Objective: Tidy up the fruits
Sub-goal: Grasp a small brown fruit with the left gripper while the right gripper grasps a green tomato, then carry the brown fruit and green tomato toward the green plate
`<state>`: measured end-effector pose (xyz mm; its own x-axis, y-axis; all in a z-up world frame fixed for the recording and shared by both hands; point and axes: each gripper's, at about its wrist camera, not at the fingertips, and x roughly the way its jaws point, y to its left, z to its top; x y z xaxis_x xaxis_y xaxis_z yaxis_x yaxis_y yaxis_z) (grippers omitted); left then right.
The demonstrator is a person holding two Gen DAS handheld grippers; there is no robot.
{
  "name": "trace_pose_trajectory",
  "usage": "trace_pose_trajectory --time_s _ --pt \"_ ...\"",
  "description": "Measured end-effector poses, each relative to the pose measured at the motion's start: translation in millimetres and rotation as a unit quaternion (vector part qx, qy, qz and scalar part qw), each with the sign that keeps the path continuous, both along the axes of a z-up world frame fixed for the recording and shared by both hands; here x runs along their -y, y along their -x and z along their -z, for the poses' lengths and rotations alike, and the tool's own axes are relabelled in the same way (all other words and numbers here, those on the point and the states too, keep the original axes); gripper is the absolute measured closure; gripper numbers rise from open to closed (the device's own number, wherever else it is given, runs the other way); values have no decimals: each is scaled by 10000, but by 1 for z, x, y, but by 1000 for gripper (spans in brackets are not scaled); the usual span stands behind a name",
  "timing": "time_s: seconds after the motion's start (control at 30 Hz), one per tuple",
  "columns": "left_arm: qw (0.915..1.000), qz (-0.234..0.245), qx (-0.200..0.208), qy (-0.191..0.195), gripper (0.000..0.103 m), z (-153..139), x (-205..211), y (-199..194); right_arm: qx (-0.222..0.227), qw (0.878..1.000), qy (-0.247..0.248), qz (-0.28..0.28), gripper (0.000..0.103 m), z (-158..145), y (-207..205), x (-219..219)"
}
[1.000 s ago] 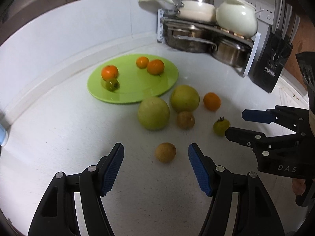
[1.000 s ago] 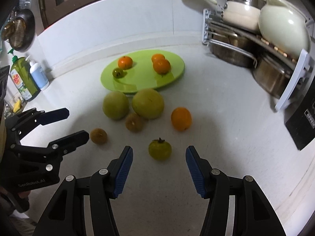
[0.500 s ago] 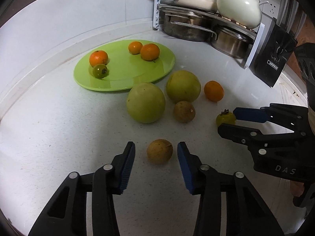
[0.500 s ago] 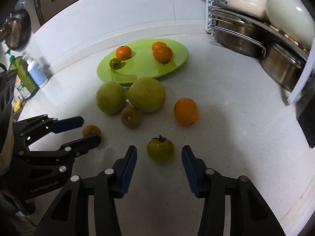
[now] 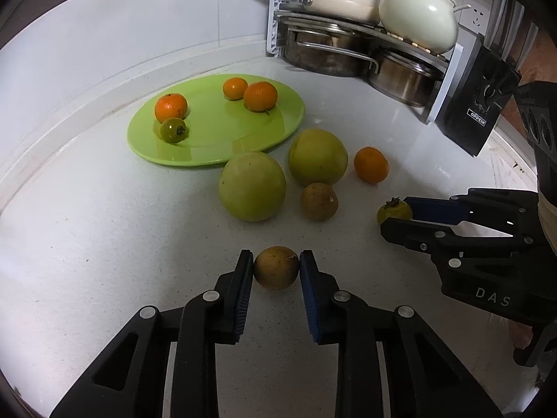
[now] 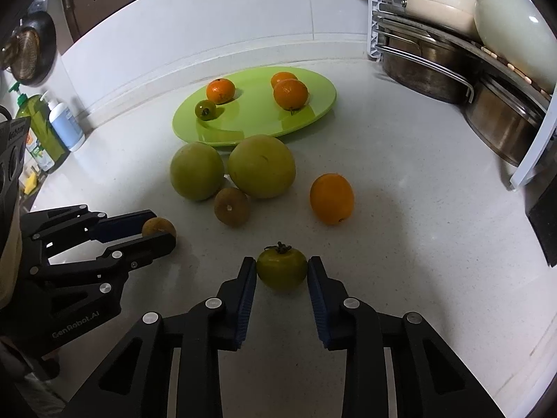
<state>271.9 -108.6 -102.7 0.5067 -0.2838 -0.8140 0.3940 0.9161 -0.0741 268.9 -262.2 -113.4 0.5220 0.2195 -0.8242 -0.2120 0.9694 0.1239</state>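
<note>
The left tool (image 5: pixel 276 267), marked "GenRobot.AI", had just closed on a small brown fruit (image 5: pixel 276 267) on the white bench (image 5: pixel 104 244), and the right tool (image 6: pixel 282 271), marked "DAS", had just closed on a green persimmon (image 6: pixel 282 271) with a dark calyx. On the green plate (image 5: pixel 216 132) lay three mandarins and one small green fruit; in front of it stood two large green fruits, one more brown fruit (image 5: pixel 319 201) and one orange (image 5: pixel 371 164). Only the left view showed the black knife block (image 5: pixel 477 104), labelled perhaps "OPPEIN", and only the right view showed two bottles (image 6: pixel 52 129) at the wall.
</note>
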Motion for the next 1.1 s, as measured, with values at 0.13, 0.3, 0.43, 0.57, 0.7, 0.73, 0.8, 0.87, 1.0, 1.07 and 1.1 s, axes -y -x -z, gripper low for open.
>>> trace_pose_trajectory --time_s 0.13,0.3,0.43,0.57,0.7,0.73,0.8,0.87,1.0,1.07,1.1 --pt "10000 -3 73 28 75 -6 -1 2 74 10000 -8 -12 72 -5 3 0" --pt "9997 -4 219 87 75 -19 -3 6 226 9997 -42 -34 72 -16 7 0" --pt "9992 -12 374 150 75 -31 -5 8 395 9992 -71 -73 72 -30 9 -3" --pt "9981 -35 569 211 75 -46 -7 8 599 9981 -97 -137 72 -45 8 -6" --pt "9967 -65 773 241 75 -59 -11 4 756 9969 -144 -187 72 -57 3 -11" --pt "9965 -68 801 246 75 -61 -12 2 800 9965 -148 -199 72 -61 1 -12" --pt "9958 -62 870 281 75 -67 -15 -1 901 9956 -148 -227 72 -68 -3 -15" --pt "9947 -53 993 254 75 -73 -17 -5 974 9948 -172 -242 72 -74 -8 -18" --pt "9931 5 1149 226 75 -82 -20 -17 1110 9934 -180 -221 72 -84 -18 -22" --pt "9925 20 1212 170 75 -84 -20 -25 1183 9926 -178 -203 72 -90 -26 -25" --pt "9921 39 1248 155 75 -86 -21 -30 1206 9923 -191 -205 72 -92 -29 -25"
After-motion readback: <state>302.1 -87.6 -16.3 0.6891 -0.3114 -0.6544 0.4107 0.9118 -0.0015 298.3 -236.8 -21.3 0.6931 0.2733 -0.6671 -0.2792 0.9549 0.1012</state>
